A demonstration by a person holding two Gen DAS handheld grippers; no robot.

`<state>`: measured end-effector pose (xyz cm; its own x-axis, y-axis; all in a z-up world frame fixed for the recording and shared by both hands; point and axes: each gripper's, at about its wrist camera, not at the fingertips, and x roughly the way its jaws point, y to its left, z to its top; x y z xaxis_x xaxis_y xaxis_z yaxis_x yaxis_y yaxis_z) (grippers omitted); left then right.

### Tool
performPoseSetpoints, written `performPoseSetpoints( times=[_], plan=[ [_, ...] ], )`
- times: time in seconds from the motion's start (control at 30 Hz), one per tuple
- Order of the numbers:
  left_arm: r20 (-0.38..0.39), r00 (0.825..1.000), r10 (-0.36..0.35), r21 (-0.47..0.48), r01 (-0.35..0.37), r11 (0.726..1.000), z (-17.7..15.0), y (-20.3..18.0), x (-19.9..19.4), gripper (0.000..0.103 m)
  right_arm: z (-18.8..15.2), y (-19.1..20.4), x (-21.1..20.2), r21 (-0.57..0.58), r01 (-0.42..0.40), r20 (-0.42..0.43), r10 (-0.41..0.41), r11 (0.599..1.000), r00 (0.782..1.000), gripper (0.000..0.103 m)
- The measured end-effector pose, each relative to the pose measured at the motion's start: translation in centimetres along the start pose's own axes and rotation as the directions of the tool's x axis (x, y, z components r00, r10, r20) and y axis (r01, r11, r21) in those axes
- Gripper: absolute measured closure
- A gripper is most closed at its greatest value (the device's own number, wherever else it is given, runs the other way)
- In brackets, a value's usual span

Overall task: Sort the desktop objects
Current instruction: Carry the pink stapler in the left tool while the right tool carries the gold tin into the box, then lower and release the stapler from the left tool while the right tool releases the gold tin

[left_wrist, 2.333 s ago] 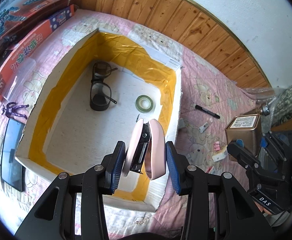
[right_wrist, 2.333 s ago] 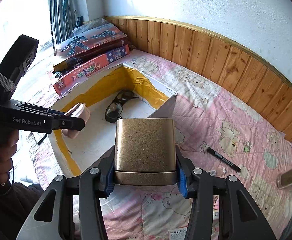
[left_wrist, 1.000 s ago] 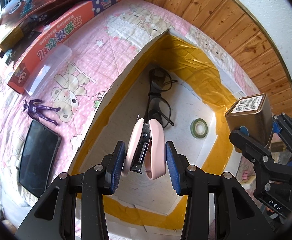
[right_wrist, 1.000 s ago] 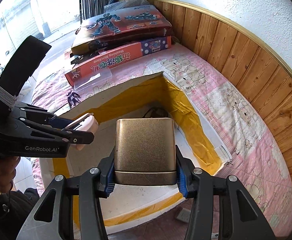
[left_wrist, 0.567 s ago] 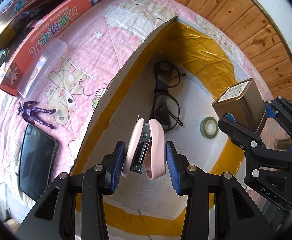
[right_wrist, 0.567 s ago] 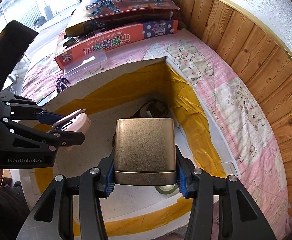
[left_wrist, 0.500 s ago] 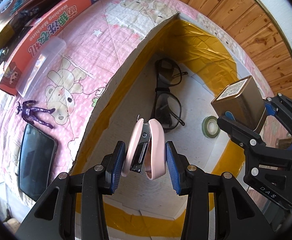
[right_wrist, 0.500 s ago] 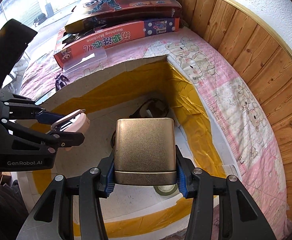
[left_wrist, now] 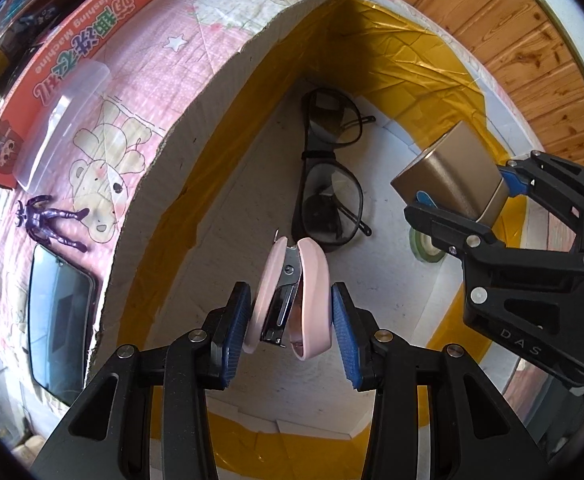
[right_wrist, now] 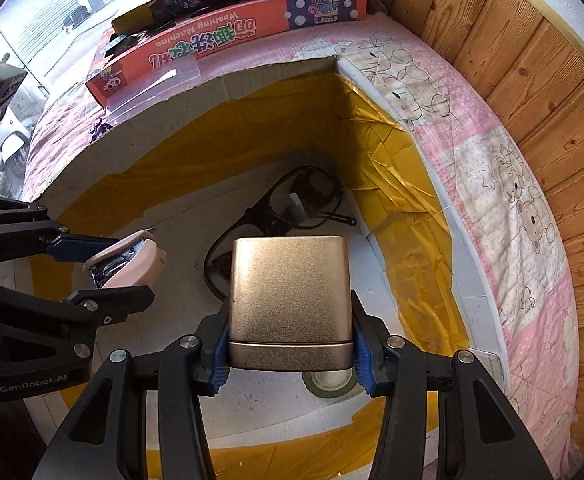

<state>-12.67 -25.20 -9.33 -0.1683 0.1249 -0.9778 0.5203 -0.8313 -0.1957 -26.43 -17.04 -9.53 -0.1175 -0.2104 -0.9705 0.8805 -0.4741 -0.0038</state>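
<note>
Left wrist view: the left gripper (left_wrist: 292,316) pinches a pink stapler (left_wrist: 292,296) over the yellow-taped box (left_wrist: 252,56), glasses (left_wrist: 328,184) at twelve o'clock. At two o'clock, the right gripper (right_wrist: 288,344) clamps a gold tin (right_wrist: 290,292) above the green tape roll (right_wrist: 328,384).

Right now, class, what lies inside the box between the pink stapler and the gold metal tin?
In the left wrist view, black-framed glasses lie on the box floor between the pink stapler and the gold metal tin.
</note>
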Motion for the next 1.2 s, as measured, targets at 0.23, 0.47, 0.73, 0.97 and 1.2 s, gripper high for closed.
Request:
performPoseSetpoints(
  times=[0.23, 0.47, 0.73, 0.97, 1.2],
  plan=[
    [-0.048, 0.999, -0.007, -0.008, 0.007, 1.000, -0.5, 0.4, 1.0, 0.061, 0.6, -0.8, 1.7, 0.009, 0.005, -0.065, -0.005, 1.000, 0.998, 0.053],
    [-0.090, 0.996, -0.011, -0.018, 0.010, 1.000, -1.3, 1.1, 1.9, 0.061, 1.1, -0.6, 3.6, -0.013, 0.019, -0.145, -0.021, 1.000, 0.989, 0.053],
    [-0.096, 0.995, 0.002, -0.035, -0.006, 0.999, -1.3, 2.2, 2.2, 0.061, 1.9, -0.7, 5.5, -0.019, 0.020, -0.228, -0.023, 1.000, 0.973, 0.053],
    [-0.075, 0.997, 0.017, -0.030, -0.019, 0.999, -1.3, 2.5, 2.1, 0.061, 2.0, -0.7, 5.5, 0.003, 0.033, -0.253, -0.031, 0.999, 0.967, 0.053],
    [-0.046, 0.999, -0.007, -0.051, 0.004, 0.999, -1.6, 2.9, 1.2, 0.059, 1.6, -1.3, 4.4, 0.058, 0.054, -0.239, -0.039, 0.997, 0.970, 0.049]
  ],
)
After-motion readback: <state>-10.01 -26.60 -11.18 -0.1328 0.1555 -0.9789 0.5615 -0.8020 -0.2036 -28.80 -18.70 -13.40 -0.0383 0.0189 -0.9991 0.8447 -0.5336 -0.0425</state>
